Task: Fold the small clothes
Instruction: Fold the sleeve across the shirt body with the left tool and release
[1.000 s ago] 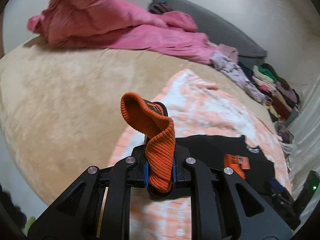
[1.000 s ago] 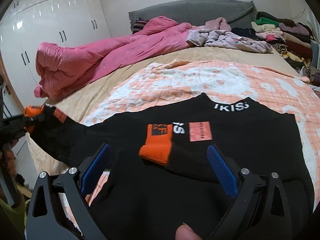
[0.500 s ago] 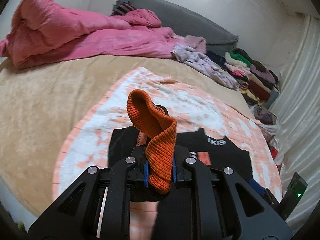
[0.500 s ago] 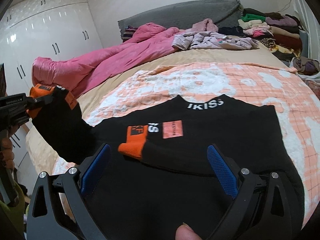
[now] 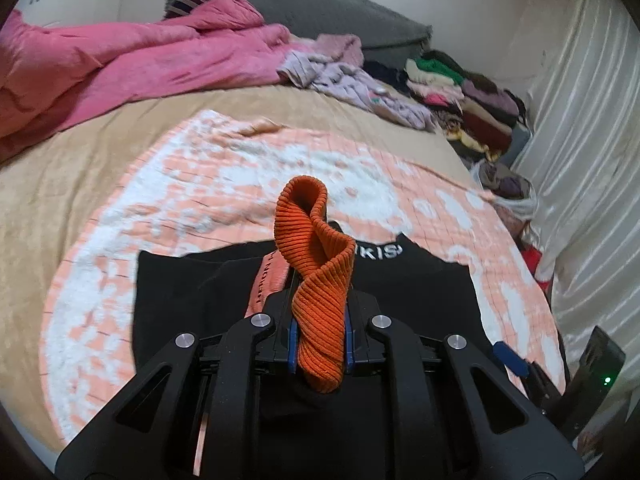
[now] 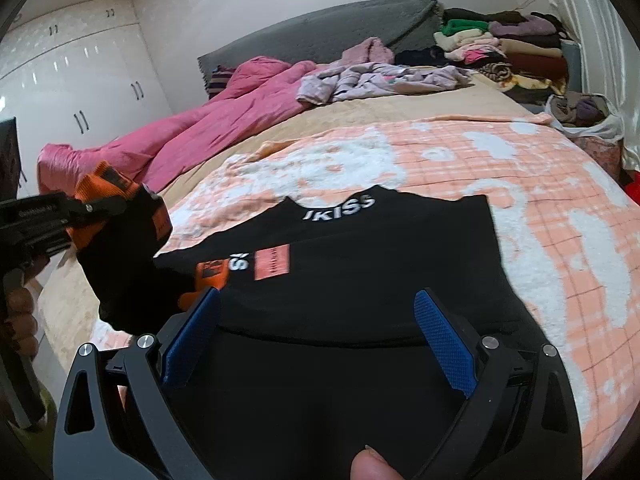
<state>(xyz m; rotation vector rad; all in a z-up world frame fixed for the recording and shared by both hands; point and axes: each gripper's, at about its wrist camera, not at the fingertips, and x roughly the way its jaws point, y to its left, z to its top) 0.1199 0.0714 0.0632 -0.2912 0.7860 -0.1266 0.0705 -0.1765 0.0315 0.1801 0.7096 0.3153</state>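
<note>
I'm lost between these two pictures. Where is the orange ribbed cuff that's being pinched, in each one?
Left wrist view: the orange ribbed cuff stands at centre, clamped in the left hand-held gripper.
Right wrist view: the same cuff is at the far left edge, pinched in that gripper, with its black sleeve hanging below.
Shared landmark: the white lettering on the collar of the black top, near the middle of both pictures.

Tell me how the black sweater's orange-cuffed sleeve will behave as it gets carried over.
Probably floppy: the sleeve sags below the left gripper. The ribbed orange cuff curls over itself, so it looks soft and stretchy. It likely will not slip, pinched between shut jaws.
</note>
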